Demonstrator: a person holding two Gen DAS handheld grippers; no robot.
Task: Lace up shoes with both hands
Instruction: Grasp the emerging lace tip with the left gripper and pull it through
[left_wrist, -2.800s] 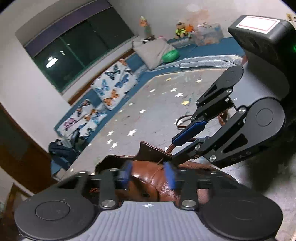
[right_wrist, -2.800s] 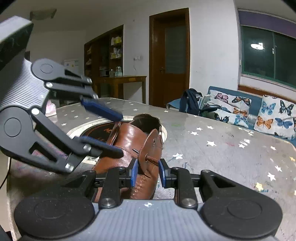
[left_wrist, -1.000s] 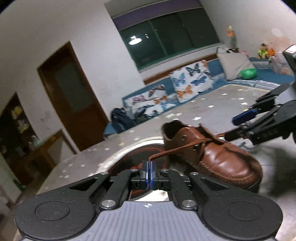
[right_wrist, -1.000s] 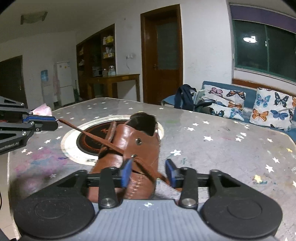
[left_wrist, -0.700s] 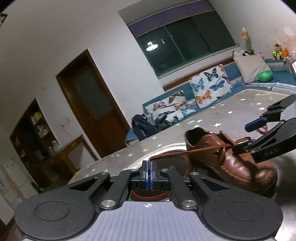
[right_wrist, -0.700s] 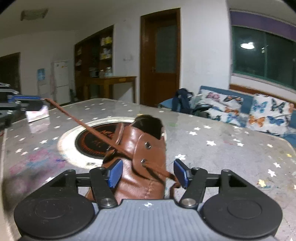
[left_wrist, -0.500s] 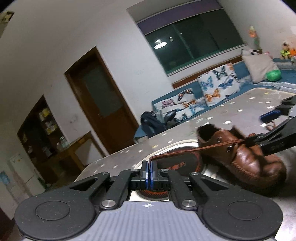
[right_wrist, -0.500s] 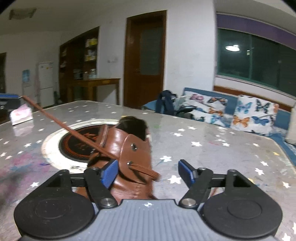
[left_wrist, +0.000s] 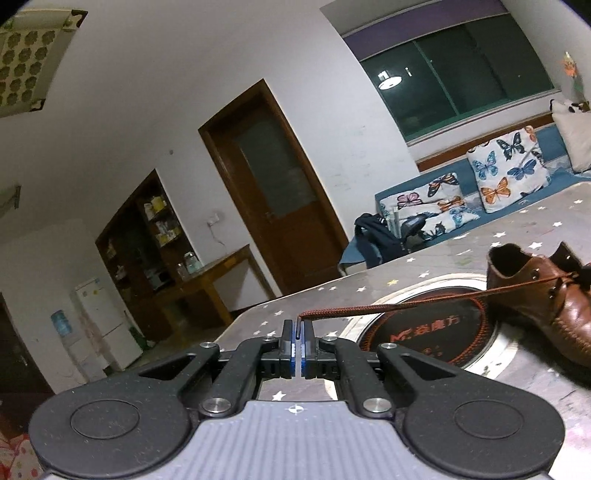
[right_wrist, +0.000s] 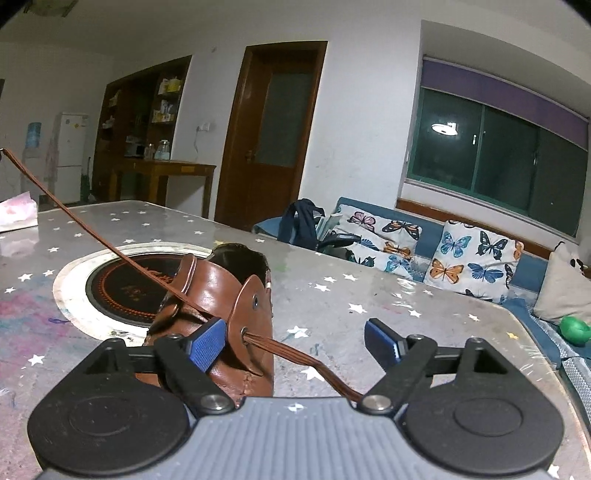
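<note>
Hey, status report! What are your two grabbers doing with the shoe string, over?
Left gripper shut on lace, pulled taut. Right gripper open beside shoe. Nothing in the way.

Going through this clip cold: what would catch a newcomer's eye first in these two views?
The brown shoe on the star-speckled table, beside a round black inlay. Next, the lace, stretched in a taut line from the shoe's eyelets to the left claw, which is shut on its tip. The right claw hangs wide open at the shoe's near side, the other lace end trailing loose between its fingers.
</note>
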